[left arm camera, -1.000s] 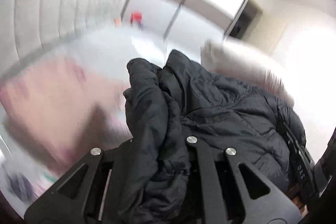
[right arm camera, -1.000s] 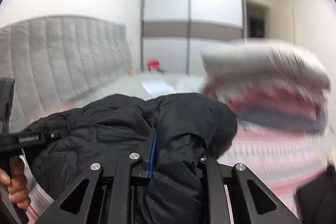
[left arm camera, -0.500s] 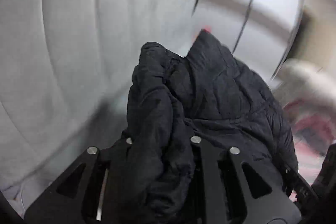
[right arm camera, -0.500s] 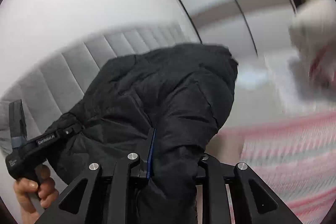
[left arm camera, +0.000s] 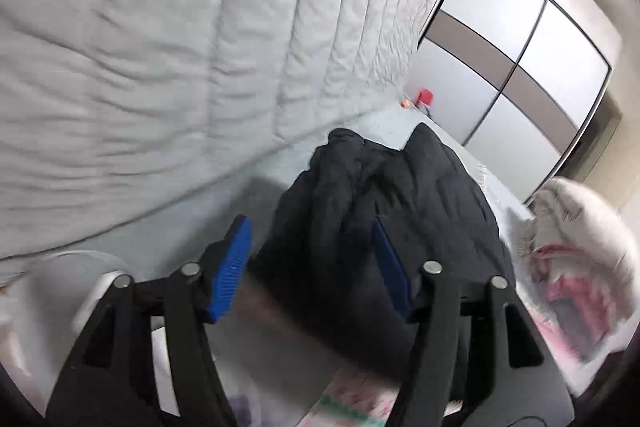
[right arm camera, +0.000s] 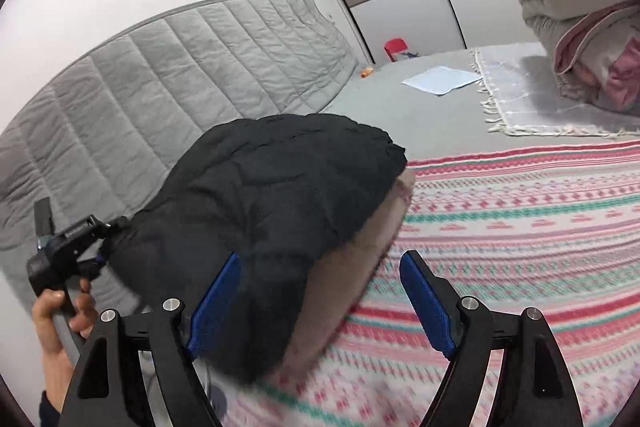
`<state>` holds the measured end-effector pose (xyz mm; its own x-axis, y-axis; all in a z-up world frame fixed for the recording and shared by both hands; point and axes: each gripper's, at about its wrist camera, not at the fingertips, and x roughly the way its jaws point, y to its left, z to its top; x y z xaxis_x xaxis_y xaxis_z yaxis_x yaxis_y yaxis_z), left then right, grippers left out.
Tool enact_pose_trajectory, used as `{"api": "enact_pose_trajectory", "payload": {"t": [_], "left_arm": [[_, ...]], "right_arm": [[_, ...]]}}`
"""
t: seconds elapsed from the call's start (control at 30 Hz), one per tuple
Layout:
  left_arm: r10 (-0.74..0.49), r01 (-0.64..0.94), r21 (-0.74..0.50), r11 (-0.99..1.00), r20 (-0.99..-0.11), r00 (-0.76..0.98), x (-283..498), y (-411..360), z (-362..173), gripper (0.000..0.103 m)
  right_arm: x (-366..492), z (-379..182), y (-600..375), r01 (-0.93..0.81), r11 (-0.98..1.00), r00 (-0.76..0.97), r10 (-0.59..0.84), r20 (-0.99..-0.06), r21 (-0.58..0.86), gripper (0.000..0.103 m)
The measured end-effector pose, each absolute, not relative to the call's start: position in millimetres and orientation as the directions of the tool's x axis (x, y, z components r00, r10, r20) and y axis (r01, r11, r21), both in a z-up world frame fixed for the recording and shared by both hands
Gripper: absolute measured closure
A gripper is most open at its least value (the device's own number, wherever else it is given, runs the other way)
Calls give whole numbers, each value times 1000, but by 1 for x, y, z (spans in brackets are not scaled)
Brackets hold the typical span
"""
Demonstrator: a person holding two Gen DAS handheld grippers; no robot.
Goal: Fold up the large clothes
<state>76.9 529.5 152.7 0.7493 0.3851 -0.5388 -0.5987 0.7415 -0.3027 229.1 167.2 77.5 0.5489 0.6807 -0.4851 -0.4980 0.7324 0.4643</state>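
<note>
A black quilted puffer jacket [right arm camera: 272, 195] lies bunched in a folded mound on the bed, near the grey headboard. In the left wrist view the jacket [left arm camera: 384, 211] fills the middle. My left gripper [left arm camera: 312, 263] is open, its blue pads apart with the jacket between and just beyond them. My right gripper [right arm camera: 320, 299] is open too; its left pad rests by the jacket's near edge, its right pad over the striped blanket. The left gripper [right arm camera: 68, 247] and the hand holding it show at the jacket's left side.
A pink, green and white patterned blanket [right arm camera: 520, 211] covers the near bed. A rolled duvet pile [right arm camera: 584, 39] sits at the far right on a fringed grey throw [right arm camera: 532, 107]. A quilted grey headboard [left arm camera: 160, 27] stands at left. A wardrobe [left arm camera: 520, 47] stands behind.
Both grippers were shut on the jacket and carried it raised; now both have opened and the jacket rests on the bed by the headboard.
</note>
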Motion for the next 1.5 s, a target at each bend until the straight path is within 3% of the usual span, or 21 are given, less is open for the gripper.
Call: {"api": "enact_pose_trajectory", "payload": {"t": [0.07, 0.17, 0.3, 0.57, 0.83, 0.97, 1.5], "left_arm": [[415, -574, -230, 786, -491, 766, 47, 496, 161, 23], [528, -651, -144, 745, -470, 707, 11, 451, 166, 22], [522, -608, -56, 792, -454, 722, -23, 373, 158, 11], [529, -574, 31, 818, -429, 732, -62, 275, 163, 1], [603, -612, 118, 782, -392, 695, -56, 252, 148, 1], [609, -595, 184, 782, -430, 667, -56, 243, 124, 1], [532, -533, 129, 837, -425, 732, -68, 232, 122, 1]], "right_arm": [[203, 94, 154, -533, 725, 538, 688, -487, 436, 20], [164, 110, 147, -596, 712, 532, 696, -482, 370, 20], [110, 129, 130, -656, 684, 531, 719, -448, 319, 20], [30, 132, 89, -723, 645, 521, 744, -418, 246, 14], [19, 116, 87, -713, 686, 601, 705, -376, 144, 10], [20, 104, 80, -709, 687, 600, 707, -375, 161, 9], [24, 77, 73, -665, 710, 606, 695, -387, 234, 8]]}}
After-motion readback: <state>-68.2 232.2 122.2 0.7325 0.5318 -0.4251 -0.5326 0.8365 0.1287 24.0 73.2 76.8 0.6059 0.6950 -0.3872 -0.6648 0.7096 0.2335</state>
